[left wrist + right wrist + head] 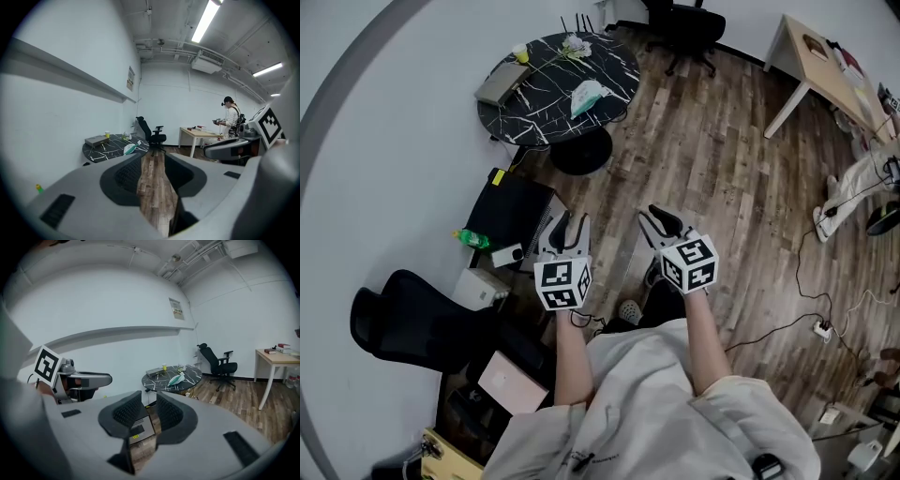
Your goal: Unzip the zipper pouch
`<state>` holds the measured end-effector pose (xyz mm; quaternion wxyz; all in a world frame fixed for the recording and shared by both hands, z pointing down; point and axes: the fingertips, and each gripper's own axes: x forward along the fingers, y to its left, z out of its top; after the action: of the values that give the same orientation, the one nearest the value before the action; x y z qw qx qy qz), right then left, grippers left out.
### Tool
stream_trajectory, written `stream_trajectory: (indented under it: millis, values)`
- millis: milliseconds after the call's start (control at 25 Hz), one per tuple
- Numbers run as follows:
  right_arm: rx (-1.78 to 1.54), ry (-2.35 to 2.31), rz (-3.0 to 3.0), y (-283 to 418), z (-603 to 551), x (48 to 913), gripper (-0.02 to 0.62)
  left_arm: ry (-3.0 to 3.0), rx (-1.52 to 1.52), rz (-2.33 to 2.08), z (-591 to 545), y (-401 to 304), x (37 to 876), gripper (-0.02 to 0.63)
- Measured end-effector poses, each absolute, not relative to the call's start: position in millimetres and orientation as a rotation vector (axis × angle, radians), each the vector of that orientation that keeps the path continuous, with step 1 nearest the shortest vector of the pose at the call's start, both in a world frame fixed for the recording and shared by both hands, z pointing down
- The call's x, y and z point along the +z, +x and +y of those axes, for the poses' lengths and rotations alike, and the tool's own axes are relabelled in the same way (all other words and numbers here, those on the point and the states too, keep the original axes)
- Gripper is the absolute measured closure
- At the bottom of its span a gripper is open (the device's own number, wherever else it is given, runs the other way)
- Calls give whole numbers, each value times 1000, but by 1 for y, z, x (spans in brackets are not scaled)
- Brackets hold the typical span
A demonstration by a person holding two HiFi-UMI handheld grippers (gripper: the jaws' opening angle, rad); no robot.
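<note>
A pale green and white pouch (589,97) lies on the round black marble table (534,112) at the far side of the room; it also shows small in the left gripper view (130,149) and the right gripper view (177,378). Both grippers hang over the wooden floor in front of the person's body, well short of the table. My left gripper (570,228) (152,159) stands open with only floor between its pads. My right gripper (662,223) (148,401) is open too, narrower, and holds nothing.
On the table are a grey box (500,84), a yellow cup (520,53) and flowers. A black case (511,211) and boxes stand by the left wall, a black chair (412,323) beside them. A wooden desk (825,70) stands right. Cables (806,309) cross the floor. Another person (230,117) stands by the desk.
</note>
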<state>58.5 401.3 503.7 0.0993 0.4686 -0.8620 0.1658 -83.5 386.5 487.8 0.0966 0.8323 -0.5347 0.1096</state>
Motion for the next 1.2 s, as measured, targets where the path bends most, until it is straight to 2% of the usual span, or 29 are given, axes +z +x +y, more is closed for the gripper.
stream_trajectory:
  millis: [440,1200]
  values:
    - [497,1350,-2535,73,323,513,463,2436,348,-1586,310,-77,500,445]
    - [570,1138,-2672,118,55,498,446,2297,425,-1729,61,-35,480,445]
